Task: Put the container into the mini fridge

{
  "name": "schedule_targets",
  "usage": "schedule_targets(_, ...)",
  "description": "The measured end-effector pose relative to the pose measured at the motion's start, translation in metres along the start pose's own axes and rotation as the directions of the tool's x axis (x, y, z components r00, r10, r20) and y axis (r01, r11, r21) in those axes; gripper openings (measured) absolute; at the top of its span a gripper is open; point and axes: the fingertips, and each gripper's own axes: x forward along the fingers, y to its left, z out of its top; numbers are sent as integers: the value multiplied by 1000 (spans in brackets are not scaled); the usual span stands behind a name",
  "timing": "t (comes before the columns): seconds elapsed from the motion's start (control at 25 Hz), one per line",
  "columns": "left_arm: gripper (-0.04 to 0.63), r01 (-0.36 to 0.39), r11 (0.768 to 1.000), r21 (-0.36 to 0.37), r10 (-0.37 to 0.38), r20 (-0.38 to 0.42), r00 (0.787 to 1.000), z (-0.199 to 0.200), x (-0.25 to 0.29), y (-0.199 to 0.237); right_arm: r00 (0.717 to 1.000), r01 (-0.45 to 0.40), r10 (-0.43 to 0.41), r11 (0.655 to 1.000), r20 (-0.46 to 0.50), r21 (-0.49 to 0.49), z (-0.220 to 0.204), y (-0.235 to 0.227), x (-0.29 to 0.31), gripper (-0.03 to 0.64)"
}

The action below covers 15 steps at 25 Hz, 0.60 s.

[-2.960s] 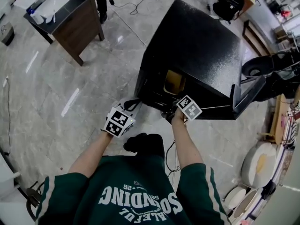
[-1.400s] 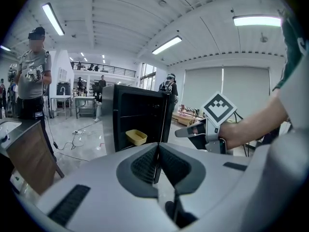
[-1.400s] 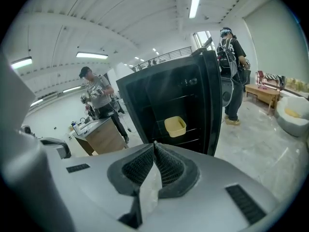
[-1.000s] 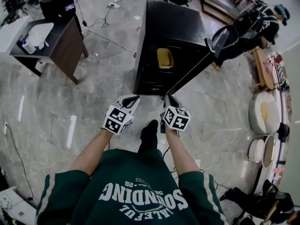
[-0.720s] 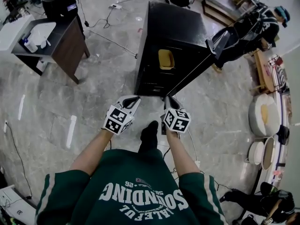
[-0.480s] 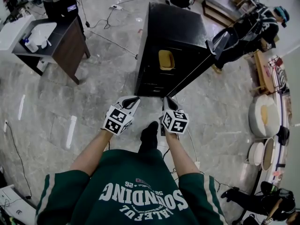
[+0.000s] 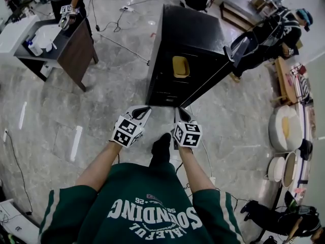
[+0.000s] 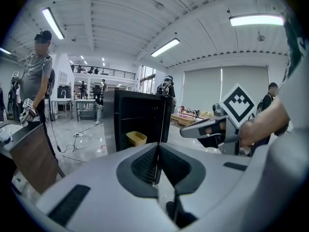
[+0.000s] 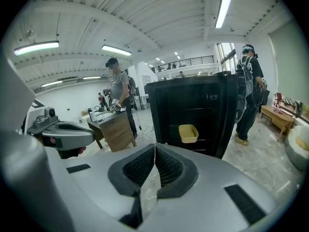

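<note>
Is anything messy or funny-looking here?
Nothing looks spilled or broken. The mini fridge has its door standing open, and the yellow container sits straight on a shelf inside. The only untidy bit is the loose cables trailing over the floor beside it.

The green sweatshirt (image 7: 147, 215) carries the word "SOUNDING" in large white capitals, seen upside down in the head view. The smaller lines of print next to it are not legible. No other text is readable.
</note>
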Motion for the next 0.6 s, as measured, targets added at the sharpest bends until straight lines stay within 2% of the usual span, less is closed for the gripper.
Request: schedule_targets(0.6,15,-4,1000,-5,4,-3,1000,-3,-4,11,1000,-24,24,1000,-11,-10,0,16,9,35)
